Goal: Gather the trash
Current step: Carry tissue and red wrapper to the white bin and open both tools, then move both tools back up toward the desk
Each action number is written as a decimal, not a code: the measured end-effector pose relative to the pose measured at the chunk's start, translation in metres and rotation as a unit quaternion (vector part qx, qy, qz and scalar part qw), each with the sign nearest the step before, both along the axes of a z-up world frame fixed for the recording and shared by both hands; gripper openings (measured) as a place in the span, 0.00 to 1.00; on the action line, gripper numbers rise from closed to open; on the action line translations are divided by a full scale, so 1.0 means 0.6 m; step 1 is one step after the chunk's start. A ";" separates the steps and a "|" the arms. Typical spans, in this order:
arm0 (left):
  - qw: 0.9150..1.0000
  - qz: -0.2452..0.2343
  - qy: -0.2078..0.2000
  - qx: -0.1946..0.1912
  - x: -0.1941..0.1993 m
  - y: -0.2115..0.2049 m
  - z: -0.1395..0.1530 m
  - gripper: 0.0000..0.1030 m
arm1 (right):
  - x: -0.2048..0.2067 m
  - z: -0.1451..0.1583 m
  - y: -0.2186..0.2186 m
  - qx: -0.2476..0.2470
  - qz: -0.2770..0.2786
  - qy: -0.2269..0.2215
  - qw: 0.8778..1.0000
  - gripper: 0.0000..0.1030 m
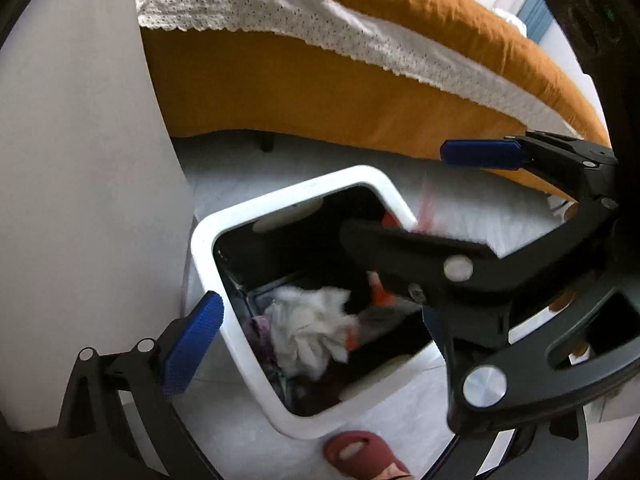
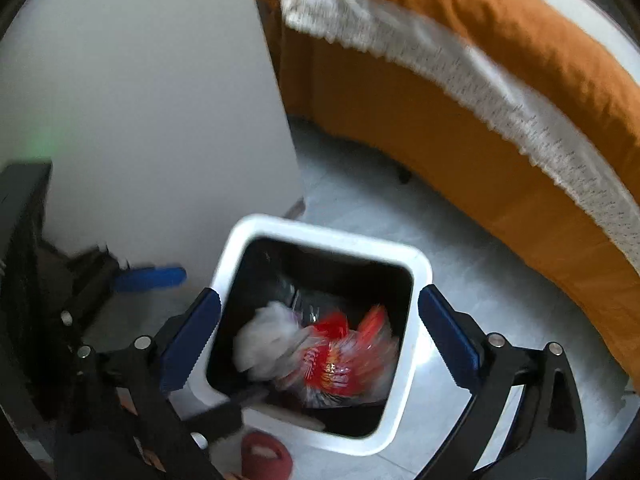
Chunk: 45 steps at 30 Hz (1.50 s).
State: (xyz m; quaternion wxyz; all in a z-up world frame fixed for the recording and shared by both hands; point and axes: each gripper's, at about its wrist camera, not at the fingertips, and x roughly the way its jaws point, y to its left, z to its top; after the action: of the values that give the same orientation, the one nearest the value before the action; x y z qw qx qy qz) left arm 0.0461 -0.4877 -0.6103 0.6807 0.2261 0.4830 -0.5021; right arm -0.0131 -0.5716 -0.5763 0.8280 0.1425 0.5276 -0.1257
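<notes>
Bed (image 2: 500, 92) first: mustard-orange cloth cover, soft and wrinkled, with a white eyelet-lace trim band (image 1: 320, 20) along its side. A flat matte white panel (image 1: 80, 160), furniture side or wall, I cannot tell which, stands just beside the bin. Pale tiled floor (image 2: 460, 248), smooth.

White square plastic bin with rounded corners and a black liner (image 2: 324, 236) sits on the floor between panel and bed. Trash is already in it: a crinkly red-orange-and-clear plastic wrapper (image 2: 340, 356), glossy, blurred, and a crumpled white tissue wad (image 1: 312, 328), soft and fluffy. I judge the drop done for these pieces; whether more trash is left elsewhere, the views don't show.

My right tool (image 2: 320, 344) hangs over the bin mouth, blue ribbed pads (image 2: 192, 340) spread wide, holding nothing. My left tool (image 1: 336, 232) is also wide open and empty, one pad low by the bin's rim, the other up near the bed.

Dark-red slipper (image 1: 356, 454) at the bin's near edge.
</notes>
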 end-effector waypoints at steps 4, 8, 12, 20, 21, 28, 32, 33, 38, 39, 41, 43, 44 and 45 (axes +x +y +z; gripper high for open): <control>1.000 0.002 -0.007 0.005 0.001 0.003 -0.002 0.95 | -0.004 0.007 -0.001 -0.004 -0.002 0.007 1.000 0.96; 1.000 0.003 -0.011 0.008 -0.001 0.012 0.024 0.95 | -0.004 0.033 0.003 -0.007 -0.005 0.004 1.000 0.96; 1.000 0.017 -0.010 0.008 0.005 0.022 0.066 0.95 | -0.003 0.077 0.010 -0.006 -0.007 -0.003 1.000 0.96; 0.999 0.045 -0.022 -0.013 0.006 0.035 0.199 0.95 | -0.012 0.211 0.018 -0.013 -0.013 -0.030 0.999 0.96; 0.998 0.048 -0.023 -0.018 0.005 0.037 0.222 0.95 | -0.015 0.237 0.017 -0.014 -0.014 -0.036 0.999 0.96; 0.996 0.065 -0.037 -0.049 0.001 0.055 0.358 0.95 | -0.029 0.378 0.012 -0.030 -0.026 -0.081 0.996 0.96; 0.992 0.088 -0.044 -0.081 0.000 0.075 0.448 0.95 | -0.036 0.463 0.019 -0.046 -0.026 -0.114 0.992 0.96; 0.991 0.094 -0.048 -0.087 -0.001 0.083 0.469 0.95 | -0.037 0.478 0.021 -0.048 -0.025 -0.121 0.991 0.96; 0.984 0.121 -0.076 -0.106 -0.008 0.122 0.563 0.95 | -0.039 0.572 0.041 -0.061 -0.011 -0.161 0.985 0.96; 0.983 0.126 -0.080 -0.108 -0.008 0.131 0.579 0.95 | -0.037 0.590 0.048 -0.063 -0.006 -0.166 0.984 0.96; 0.980 0.138 -0.091 -0.110 -0.010 0.151 0.610 0.95 | -0.034 0.616 0.058 -0.064 0.001 -0.176 0.982 0.96; 0.976 0.151 -0.102 -0.115 -0.012 0.170 0.637 0.95 | -0.030 0.648 0.071 -0.055 0.010 -0.193 0.980 0.96; 0.975 0.158 -0.106 -0.117 -0.012 0.179 0.651 0.95 | -0.028 0.662 0.078 -0.051 0.015 -0.200 0.978 0.96; 0.972 0.168 -0.111 -0.121 -0.011 0.194 0.670 0.95 | -0.023 0.680 0.088 -0.051 0.023 -0.210 0.976 0.96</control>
State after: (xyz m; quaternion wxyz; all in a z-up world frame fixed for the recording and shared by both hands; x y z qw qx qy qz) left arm 0.0394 -0.3716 -0.2084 0.8269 0.1121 0.3711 -0.4075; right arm -0.0271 -0.5187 -0.1680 0.9291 0.1113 0.3381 -0.1007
